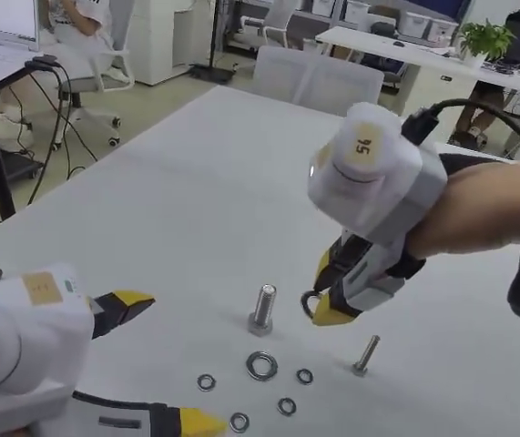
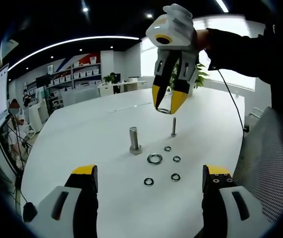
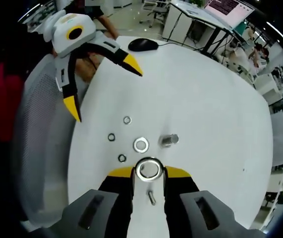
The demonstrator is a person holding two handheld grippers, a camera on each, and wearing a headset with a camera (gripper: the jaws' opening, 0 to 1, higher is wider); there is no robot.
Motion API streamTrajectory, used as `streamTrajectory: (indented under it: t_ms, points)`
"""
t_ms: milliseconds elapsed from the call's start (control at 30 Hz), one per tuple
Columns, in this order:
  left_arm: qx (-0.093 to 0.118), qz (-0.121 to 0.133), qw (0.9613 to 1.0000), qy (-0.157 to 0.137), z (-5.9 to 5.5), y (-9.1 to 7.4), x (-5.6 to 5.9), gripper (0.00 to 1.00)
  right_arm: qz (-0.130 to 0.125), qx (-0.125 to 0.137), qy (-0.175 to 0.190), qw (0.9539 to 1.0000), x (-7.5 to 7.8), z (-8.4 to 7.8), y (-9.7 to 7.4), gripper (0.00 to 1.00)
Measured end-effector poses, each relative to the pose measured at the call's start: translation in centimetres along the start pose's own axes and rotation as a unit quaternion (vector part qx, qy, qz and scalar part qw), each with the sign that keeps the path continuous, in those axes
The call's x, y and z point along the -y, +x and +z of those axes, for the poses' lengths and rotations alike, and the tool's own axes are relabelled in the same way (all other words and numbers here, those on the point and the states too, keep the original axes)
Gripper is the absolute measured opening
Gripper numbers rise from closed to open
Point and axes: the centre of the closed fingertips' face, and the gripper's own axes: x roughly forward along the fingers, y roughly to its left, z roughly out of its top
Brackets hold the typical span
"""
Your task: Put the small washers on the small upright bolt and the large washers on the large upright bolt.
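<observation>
The right gripper (image 1: 331, 308) hangs above the white table (image 1: 196, 200) with its jaws pinched on a large washer (image 3: 148, 169), which it holds in the air just to the side of the large bolt's head, touching neither bolt. The large bolt (image 1: 262, 309) stands upright on its head-down base. The small bolt (image 1: 366, 355) stands somewhat tilted off to the right, apart from the large bolt, and in the right gripper view it lies below the jaws. Scattered near the large bolt's foot are a second large washer (image 1: 261, 366), lying flat, and the small washers (image 1: 286, 406), spread loosely around it and touching nothing. The left gripper (image 2: 150, 172) sits low at the near side with its jaws spread wide and nothing between them, and the loose washers lie ahead of its tips. Nothing stands between the held washer and the large bolt's top, while the loose washers crowd the surface below. A grey mesh chair (image 3: 37, 148) sits against the table's near edge, close to the left gripper. At one corner a dark mouse (image 3: 143, 44) rests with its cable running off the edge. Beyond the bolts the tabletop stretches bare toward its far edge, where pale chairs (image 1: 319, 77) are pushed in, and desks and office floor lie past them.
</observation>
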Motion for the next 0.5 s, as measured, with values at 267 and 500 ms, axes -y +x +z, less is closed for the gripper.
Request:
streamTrajectory:
  t_ms: [267, 500]
  points:
    - [-0.004, 0.006, 1.0000, -0.001, -0.3, 0.2, -0.4, 0.86, -0.002, 0.004, -0.007, 1.0000, 1.9, 1.3, 0.2, 0.23]
    - [-0.007, 0.007, 0.9999, -0.003, -0.6, 0.2, -0.5, 0.86, 0.003, -0.001, -0.015, 0.9999, 3.0, 1.7, 1.1, 0.23]
